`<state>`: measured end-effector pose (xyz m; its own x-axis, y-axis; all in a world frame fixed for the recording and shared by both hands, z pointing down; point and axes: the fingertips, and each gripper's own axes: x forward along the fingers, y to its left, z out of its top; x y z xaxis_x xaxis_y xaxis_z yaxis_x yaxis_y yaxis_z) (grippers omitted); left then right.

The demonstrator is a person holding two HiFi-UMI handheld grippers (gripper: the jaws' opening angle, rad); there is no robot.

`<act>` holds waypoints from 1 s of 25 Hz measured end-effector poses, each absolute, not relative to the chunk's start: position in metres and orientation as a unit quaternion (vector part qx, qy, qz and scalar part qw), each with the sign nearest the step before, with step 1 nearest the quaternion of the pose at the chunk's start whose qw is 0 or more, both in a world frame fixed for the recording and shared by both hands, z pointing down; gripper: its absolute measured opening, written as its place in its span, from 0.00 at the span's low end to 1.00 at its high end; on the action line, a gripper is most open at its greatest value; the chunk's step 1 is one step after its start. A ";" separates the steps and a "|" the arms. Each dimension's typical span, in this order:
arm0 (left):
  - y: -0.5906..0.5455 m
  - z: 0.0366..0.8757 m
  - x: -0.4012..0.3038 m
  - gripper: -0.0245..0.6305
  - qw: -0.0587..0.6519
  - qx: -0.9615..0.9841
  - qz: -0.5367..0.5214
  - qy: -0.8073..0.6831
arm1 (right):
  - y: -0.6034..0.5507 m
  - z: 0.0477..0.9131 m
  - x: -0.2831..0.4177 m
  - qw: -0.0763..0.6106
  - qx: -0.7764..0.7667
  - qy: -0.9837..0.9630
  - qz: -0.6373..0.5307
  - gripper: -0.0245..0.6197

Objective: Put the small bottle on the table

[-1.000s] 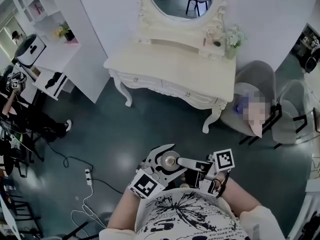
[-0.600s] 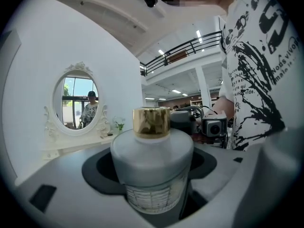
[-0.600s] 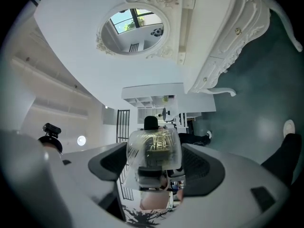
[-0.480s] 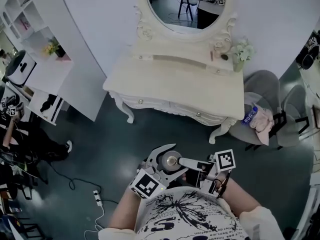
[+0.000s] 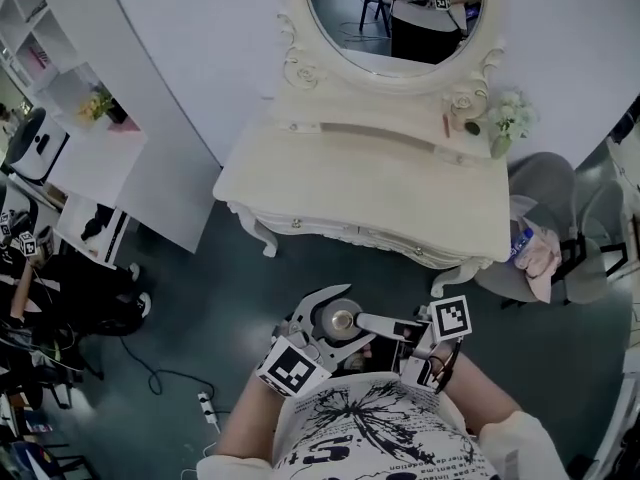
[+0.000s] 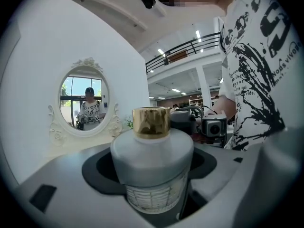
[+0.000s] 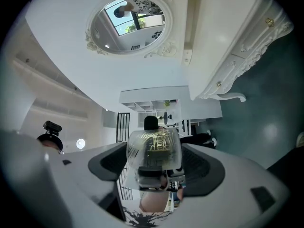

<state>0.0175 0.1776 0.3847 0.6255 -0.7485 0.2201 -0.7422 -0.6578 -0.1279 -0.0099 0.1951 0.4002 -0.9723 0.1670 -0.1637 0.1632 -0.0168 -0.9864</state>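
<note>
So, bottle (image 6: 153, 160): frosted white, gold cap, upright, clamped between the left jaws. It was off the table, out in front of its front edge, over the floor.
Left gripper (image 5: 325, 315): jaws closed on the bottle's body, pads touching both sides. It was close to the person's torso, in front of the table and well apart from it.
Right gripper (image 7: 155, 167): jaws narrow, gripping a clear glassy object (image 7: 154, 148); couldn't tell what it was. It was just right of the left gripper and pointed at it, on the same side of the table.
Table (image 5: 370, 183): cream dressing table with carved legs. Small items and a flower vase (image 5: 505, 128) stood at its back right corner.
Mirror (image 5: 395, 13): oval, ornate frame, standing at the table's back edge. It reflected the person with the grippers.
Chair (image 5: 565, 203): grey, at the table's right end, pink cloth on it.
Floor (image 5: 230, 298): dark teal, glossy, in front of the table.
</note>
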 end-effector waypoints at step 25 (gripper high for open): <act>-0.099 0.407 -0.020 0.58 0.001 -0.897 -0.129 0.422 | -0.081 0.418 -0.047 0.007 -0.113 -0.698 0.707 0.61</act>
